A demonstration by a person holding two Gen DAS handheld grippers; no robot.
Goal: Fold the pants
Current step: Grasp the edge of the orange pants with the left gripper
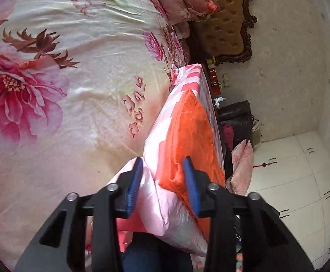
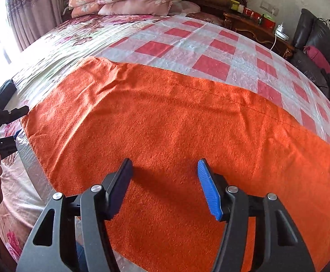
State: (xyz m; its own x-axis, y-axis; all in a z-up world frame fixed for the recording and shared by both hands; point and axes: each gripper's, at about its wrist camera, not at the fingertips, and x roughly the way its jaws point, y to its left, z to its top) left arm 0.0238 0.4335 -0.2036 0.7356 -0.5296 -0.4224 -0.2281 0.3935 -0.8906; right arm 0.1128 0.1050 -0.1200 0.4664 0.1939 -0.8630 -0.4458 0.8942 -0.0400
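Observation:
The orange fleece pants [image 2: 176, 122] lie spread flat on a pink checked plastic sheet [image 2: 210, 45] over the bed. My right gripper [image 2: 165, 165] is open just above the cloth, near its front middle, holding nothing. In the left wrist view the pants [image 1: 190, 136] show edge-on at their left end. My left gripper [image 1: 162, 163] is open, its jaws on either side of the pants' corner and the sheet's edge, not closed on them. The left gripper also shows at the left edge of the right wrist view [image 2: 4, 122].
The floral bedspread [image 1: 63, 90] covers the bed beyond the sheet. Pillows [image 2: 131, 0] are stacked at the padded headboard [image 1: 226, 22]. A wooden nightstand [image 2: 251, 22] and a black sofa [image 2: 319, 36] stand to the right. White tiled floor [image 1: 289, 181] lies beside the bed.

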